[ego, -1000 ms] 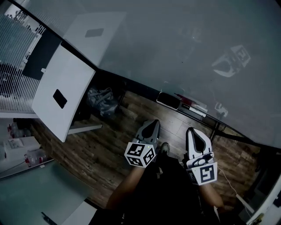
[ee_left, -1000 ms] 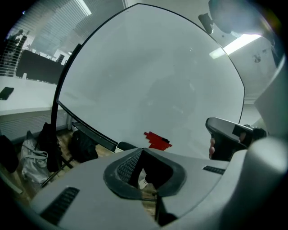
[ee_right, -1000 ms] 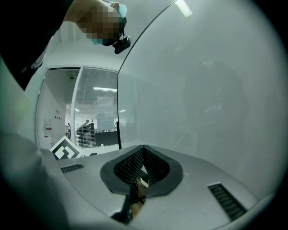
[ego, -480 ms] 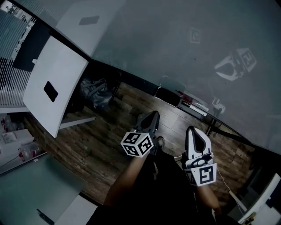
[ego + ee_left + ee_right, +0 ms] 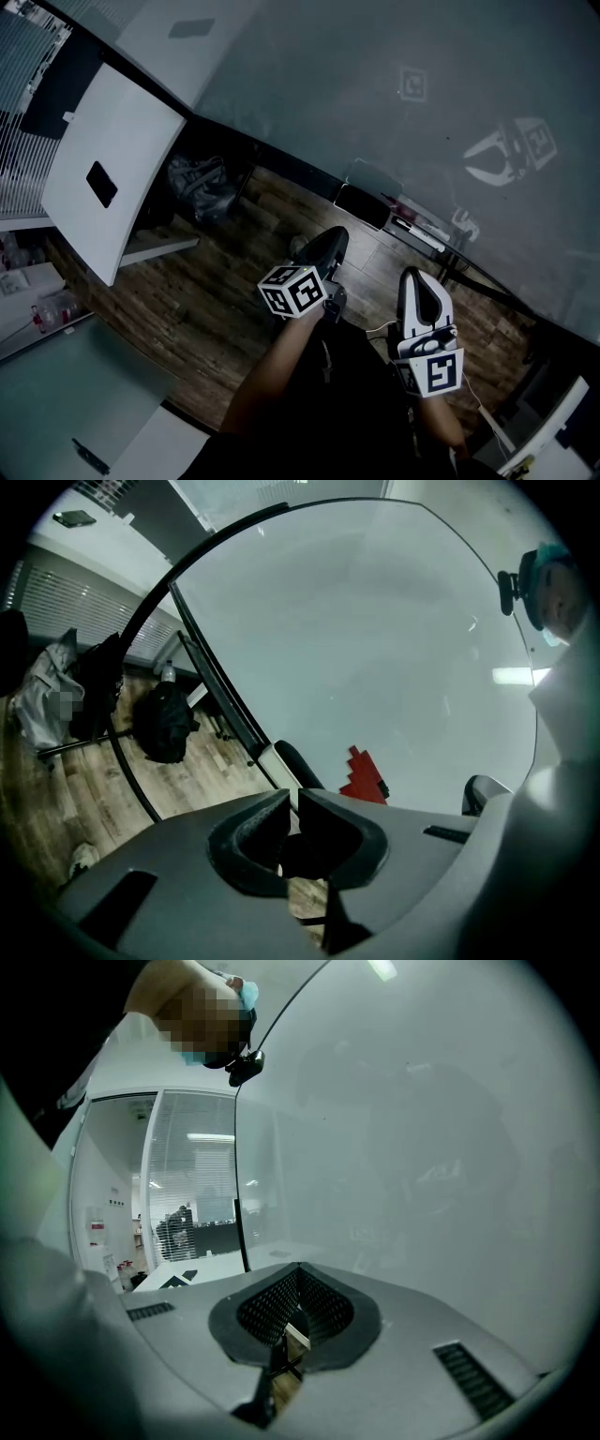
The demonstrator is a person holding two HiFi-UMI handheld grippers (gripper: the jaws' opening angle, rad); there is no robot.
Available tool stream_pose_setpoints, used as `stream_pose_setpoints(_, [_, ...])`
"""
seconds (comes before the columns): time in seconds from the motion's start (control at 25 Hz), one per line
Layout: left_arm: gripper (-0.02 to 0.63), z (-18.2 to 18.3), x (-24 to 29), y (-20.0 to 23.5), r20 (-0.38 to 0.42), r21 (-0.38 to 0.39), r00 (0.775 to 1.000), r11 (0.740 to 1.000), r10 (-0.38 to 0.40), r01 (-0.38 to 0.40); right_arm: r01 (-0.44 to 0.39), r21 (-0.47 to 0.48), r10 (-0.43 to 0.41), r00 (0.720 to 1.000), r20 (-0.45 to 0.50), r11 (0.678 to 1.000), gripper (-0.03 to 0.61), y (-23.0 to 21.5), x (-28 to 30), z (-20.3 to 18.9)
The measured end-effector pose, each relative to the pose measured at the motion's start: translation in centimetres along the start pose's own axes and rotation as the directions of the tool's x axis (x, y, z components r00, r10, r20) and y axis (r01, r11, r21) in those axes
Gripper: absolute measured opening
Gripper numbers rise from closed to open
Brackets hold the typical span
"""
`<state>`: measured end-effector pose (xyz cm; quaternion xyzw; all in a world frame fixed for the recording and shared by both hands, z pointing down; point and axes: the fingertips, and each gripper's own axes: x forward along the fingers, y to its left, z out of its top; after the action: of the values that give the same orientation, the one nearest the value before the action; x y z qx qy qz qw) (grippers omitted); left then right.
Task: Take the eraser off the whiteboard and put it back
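1. Left gripper (image 5: 330, 246): jaws closed, tips together, nothing between them. In the left gripper view (image 5: 293, 794) the two dark pads meet along one seam. The gripper is rolled to one side, so its marker cube (image 5: 293, 289) shows a corner to the head camera. It points toward the lower edge of the whiteboard (image 5: 375, 84).

2. Right gripper (image 5: 412, 279): jaws closed and empty. In the right gripper view (image 5: 300, 1269) the ribbed pads meet at the tip. It sits level beside the left gripper, apart from it, with its cube (image 5: 433, 367) facing up.

3. Eraser (image 5: 361, 208): a dark, oblong block at the whiteboard's lower edge, on the tray (image 5: 441, 246). It lies ahead of both grippers, and neither one touches it. Markers (image 5: 412, 225) lie on the tray just to its right. In the left gripper view the eraser (image 5: 298, 764) shows as a dark rounded shape just above the closed jaws. A red item (image 5: 366, 775) is next to it; what it is cannot be told.

4. Whiteboard: its surface is blank and glossy. It reflects the right gripper as a pale outline (image 5: 511, 150).

5. Surroundings: a wood floor (image 5: 216, 291) lies under the grippers. A white table (image 5: 122, 141) stands at the left. A dark bag (image 5: 199, 183) lies on the floor between the table and the whiteboard.
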<state>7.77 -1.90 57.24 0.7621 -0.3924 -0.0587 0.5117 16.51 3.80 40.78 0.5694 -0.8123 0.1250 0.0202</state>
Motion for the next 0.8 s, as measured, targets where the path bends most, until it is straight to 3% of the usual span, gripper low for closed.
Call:
stream_pose_setpoints(0.52, [0.164,-0.2,2.1,-0.4,-0.023,-0.077,0.997,0.995,-0.072,0.070,0.003,0.002,-0.003,1.000,-0.003,1.000,0.015,-0.5,0.9,-0.3])
stream_pose_setpoints(0.8, [0.195,-0.3,2.8,0.1,-0.028,-0.125,0.997,0.990,-0.066,0.062,0.005,0.005,-0.005,1.000,-0.007,1.000,0.015,-0.4,1.1,-0.5])
